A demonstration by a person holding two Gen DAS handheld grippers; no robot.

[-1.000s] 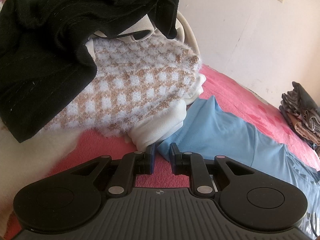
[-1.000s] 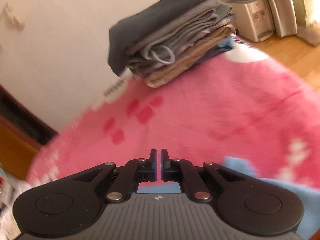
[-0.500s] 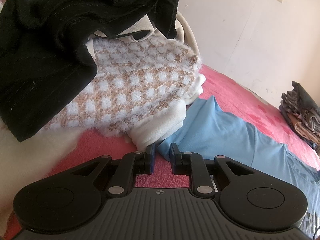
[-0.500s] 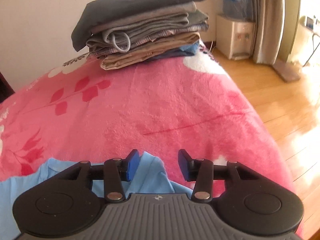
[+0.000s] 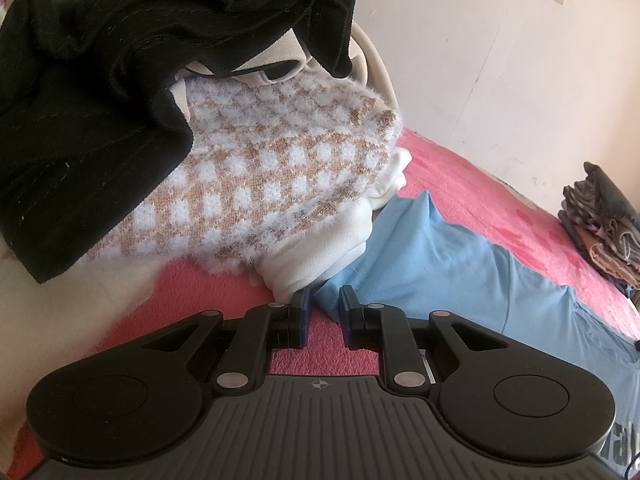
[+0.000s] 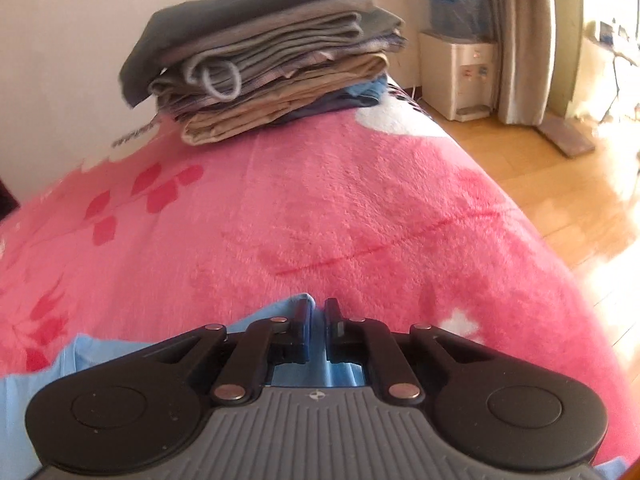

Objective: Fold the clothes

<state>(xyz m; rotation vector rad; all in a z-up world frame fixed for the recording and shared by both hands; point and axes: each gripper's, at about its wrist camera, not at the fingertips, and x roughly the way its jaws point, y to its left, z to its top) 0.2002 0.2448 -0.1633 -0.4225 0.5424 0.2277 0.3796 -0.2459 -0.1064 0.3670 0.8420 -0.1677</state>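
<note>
A light blue garment (image 5: 448, 268) lies spread on the pink blanket (image 5: 472, 184). In the left wrist view its near corner lies between my left gripper's (image 5: 323, 312) jaws, which stand a narrow gap apart, pinching the cloth. In the right wrist view my right gripper (image 6: 318, 322) has closed on another corner of the blue garment (image 6: 280, 316), with blue cloth showing between and under the jaws.
A heap of unfolded clothes stands left of the left gripper: a black garment (image 5: 92, 92), a tan-and-white checked knit (image 5: 272, 184), cream fabric (image 5: 320, 248). A stack of folded clothes (image 6: 272, 60) sits at the blanket's far end. The bed edge and wooden floor (image 6: 580, 200) lie to the right.
The right gripper swung round, opened over the blue garment's corner and has now closed on it. The left gripper has stayed in place on its corner.
</note>
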